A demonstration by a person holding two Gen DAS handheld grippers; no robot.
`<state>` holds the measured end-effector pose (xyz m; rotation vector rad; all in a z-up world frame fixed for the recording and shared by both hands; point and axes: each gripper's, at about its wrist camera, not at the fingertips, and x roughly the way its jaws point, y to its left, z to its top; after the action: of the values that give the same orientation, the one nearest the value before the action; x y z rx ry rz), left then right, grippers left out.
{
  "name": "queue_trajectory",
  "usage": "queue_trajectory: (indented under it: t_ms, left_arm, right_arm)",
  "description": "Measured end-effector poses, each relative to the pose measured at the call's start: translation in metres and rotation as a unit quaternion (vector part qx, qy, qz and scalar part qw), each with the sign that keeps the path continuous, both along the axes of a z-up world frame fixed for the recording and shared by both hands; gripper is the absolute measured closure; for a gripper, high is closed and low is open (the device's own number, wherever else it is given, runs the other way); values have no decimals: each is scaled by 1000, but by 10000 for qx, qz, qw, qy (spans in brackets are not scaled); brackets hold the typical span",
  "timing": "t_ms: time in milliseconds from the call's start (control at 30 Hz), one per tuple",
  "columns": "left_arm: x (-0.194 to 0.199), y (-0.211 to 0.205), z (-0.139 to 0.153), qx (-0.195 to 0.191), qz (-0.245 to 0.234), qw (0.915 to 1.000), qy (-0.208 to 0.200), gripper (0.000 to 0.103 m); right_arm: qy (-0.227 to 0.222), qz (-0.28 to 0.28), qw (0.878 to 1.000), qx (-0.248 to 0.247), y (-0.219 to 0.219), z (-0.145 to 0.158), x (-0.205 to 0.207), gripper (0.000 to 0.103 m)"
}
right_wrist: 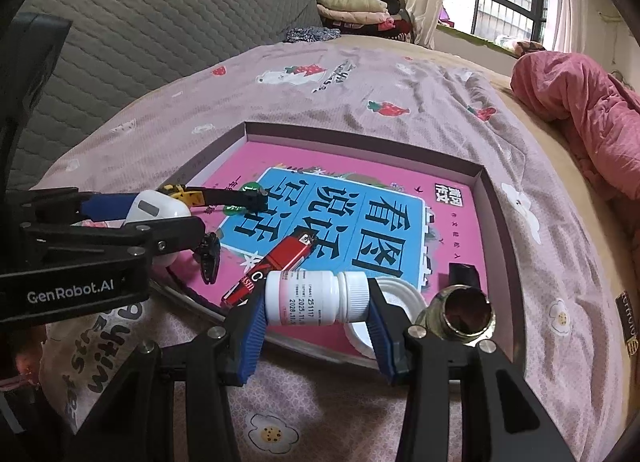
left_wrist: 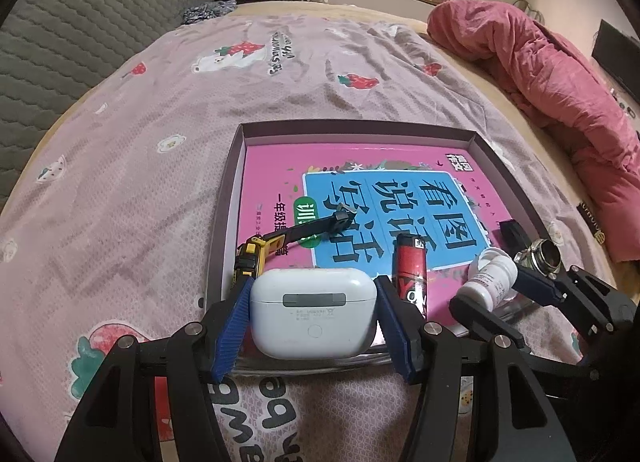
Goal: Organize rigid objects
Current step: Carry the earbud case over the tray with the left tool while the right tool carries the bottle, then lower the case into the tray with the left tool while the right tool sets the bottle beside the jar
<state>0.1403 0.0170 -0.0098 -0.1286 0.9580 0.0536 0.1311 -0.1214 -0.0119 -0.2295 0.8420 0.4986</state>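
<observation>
A white earbud case (left_wrist: 314,312) is pinched between the blue pads of the left gripper (left_wrist: 314,318), low in the centre of the left wrist view, over the near edge of a shallow box (left_wrist: 360,128) that lies on the bedspread (left_wrist: 140,134). In the right wrist view a small white pill bottle (right_wrist: 316,297) is clamped on its side by the right gripper (right_wrist: 316,316), low in the centre, also at the box's near edge. A pink book (right_wrist: 360,190) lines the box floor, and on it lie a red lighter (right_wrist: 280,262), a toy excavator (left_wrist: 280,240), a black clip (right_wrist: 209,258), a white lid (right_wrist: 400,294) and a brass fitting (right_wrist: 460,312). The placing step appears to be in hand: each held item is judged ready to be set into the box. A bare patch of the book would be needed next, then a gentle release.
</observation>
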Motion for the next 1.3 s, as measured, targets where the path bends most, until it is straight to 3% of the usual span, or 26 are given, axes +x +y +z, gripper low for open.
queue_trajectory:
  t_ms: [600,1300]
  left_arm:
    - [1,-25,-5,48,-270,9996,75,41]
    - [2,-20,-8,234,-82,9995,180,41]
  right_arm:
    - [92,-194,9997,-123,-8,-7,11,57]
    - [186,-152,9983,-532,-1,-7,15,57]
